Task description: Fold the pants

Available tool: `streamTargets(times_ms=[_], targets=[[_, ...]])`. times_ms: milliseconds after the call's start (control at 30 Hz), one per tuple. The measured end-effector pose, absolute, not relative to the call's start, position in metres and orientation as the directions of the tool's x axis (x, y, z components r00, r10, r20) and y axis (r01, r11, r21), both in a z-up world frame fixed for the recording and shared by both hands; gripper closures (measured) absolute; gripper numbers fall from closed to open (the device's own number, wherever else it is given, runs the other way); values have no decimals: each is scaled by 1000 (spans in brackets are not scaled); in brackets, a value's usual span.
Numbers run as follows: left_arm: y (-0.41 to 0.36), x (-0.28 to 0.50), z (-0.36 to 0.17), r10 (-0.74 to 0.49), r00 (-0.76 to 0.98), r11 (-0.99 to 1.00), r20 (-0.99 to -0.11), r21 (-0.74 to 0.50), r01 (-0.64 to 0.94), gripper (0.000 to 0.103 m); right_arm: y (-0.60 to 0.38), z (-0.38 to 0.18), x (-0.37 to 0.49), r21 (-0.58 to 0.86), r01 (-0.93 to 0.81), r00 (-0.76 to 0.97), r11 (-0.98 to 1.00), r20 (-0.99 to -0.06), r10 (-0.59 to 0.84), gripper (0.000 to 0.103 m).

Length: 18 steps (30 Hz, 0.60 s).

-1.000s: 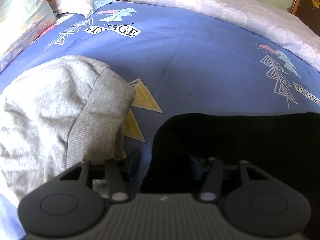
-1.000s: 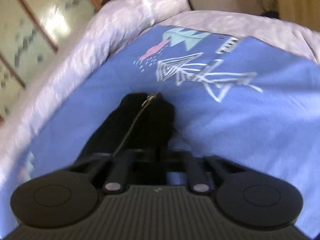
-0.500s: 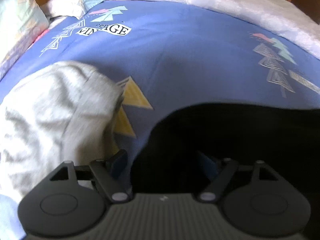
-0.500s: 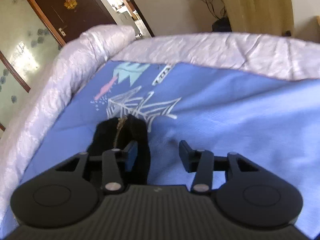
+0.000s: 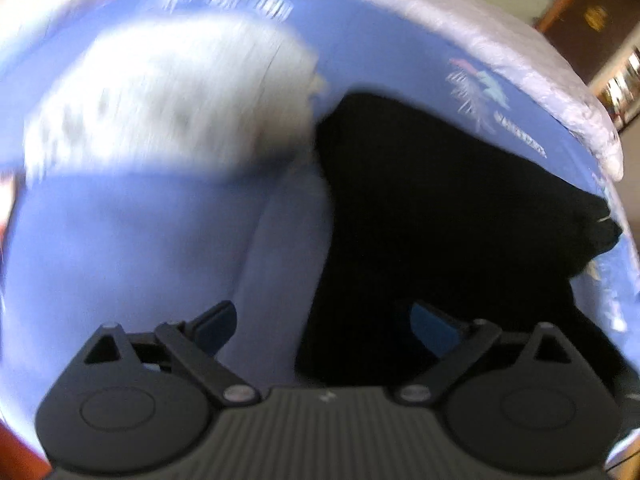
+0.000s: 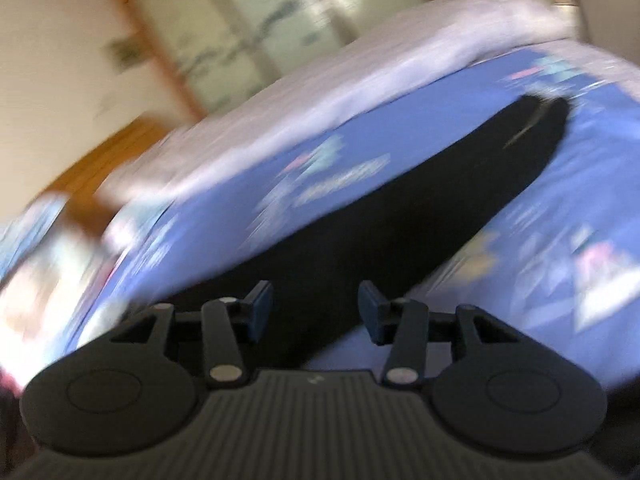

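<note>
The black pants [image 5: 432,200] lie spread on the blue bed sheet [image 5: 140,240], right of centre in the left wrist view. My left gripper [image 5: 320,320] is open and empty above the pants' left edge. In the right wrist view the pants [image 6: 400,220] run as a long dark strip toward the far right, zipper end farthest. My right gripper [image 6: 316,312] is open and empty just above their near end. Both views are motion-blurred.
A grey garment [image 5: 172,108] lies on the sheet left of the pants. A white quilt [image 5: 500,48] runs along the far side of the bed. A wooden headboard [image 6: 104,160] and glass cupboard doors [image 6: 248,28] stand beyond.
Both grippers opened and let go of the black pants, then pulled back and swung. The pants now lie flat on the sheet.
</note>
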<state>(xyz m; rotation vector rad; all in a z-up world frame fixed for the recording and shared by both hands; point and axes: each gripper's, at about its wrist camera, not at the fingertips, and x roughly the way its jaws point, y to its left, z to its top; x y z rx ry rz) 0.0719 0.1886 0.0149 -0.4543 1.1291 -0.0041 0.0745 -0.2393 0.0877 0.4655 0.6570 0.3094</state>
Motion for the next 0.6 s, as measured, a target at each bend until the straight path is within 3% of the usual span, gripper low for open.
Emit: streamTargets(times_ms=[133, 300, 400, 433, 467, 500, 533, 600], targets=[[204, 46, -10, -361, 396, 796, -845, -500, -341, 6, -180, 71, 26, 501, -209, 684, 840, -538, 492, 53], [225, 32, -24, -530, 462, 545, -711, -703, -457, 6, -144, 61, 8, 560, -255, 611, 788, -538, 580, 53], [216, 39, -43, -599, 480, 431, -641, -763, -481, 8, -126, 65, -2, 555, -285, 585, 782, -546, 600, 53], [211, 45, -47, -599, 492, 419, -632, -771, -480, 18, -122, 66, -4, 551, -295, 580, 781, -546, 605, 53], [207, 52, -49, -598, 504, 414, -623, -778, -472, 54, -118, 67, -7, 544, -298, 581, 785, -548, 601, 53], [204, 57, -51, -598, 496, 424, -630, -773, -471, 79, -115, 67, -6, 535, -299, 582, 790, -554, 595, 53], [200, 62, -52, -578, 466, 462, -670, -739, -491, 91, -113, 67, -8, 525, -296, 582, 798, -563, 587, 53], [200, 57, -41, -533, 475, 502, -700, -714, -489, 91, -110, 66, -12, 506, -287, 581, 814, -583, 568, 53]])
